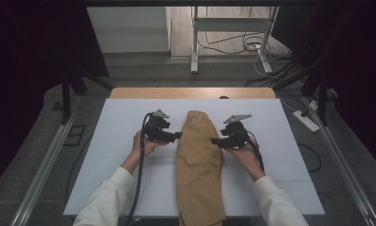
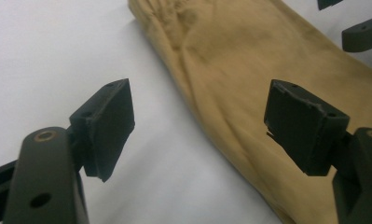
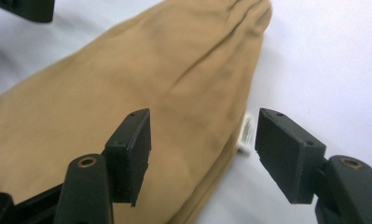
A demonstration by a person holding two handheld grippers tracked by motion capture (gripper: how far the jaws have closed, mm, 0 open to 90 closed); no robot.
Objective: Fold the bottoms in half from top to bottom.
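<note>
**Both claws open, one on each side of the tan trousers**

Left claw [image 1: 177, 135] and right claw [image 1: 214, 140] point toward each other across the folded tan trousers [image 1: 200, 165], and both have their jaws apart with nothing between the pads. I hold them like this because, as I judge it, the next fold or pull needs a grip on both edges at the same time, so that the cloth stays even.

From my left claw [image 2: 200, 123], the trousers [image 2: 267, 84] lie ahead and to the side of the far jaw, and their gathered waist end is further forward. Bare white counter [image 2: 58, 46] is under the near jaw. The edge of the cloth passes just under the gap, so a small push forward would bring it between the pads.

From my right claw [image 3: 204, 149], the trousers [image 3: 127, 84] lie under the near jaw and run forward, and the folded edge goes straight through the gap. A small white label [image 3: 245, 135] comes out at this edge, just beside the far jaw.

The trousers lie long on the counter [image 1: 119, 141], folded in half along the length, with the waist end away from me and the leg ends hanging over the near edge. I think the work is only at the approach: nothing is gripped yet. The risk I see is to catch only the top layer.
</note>
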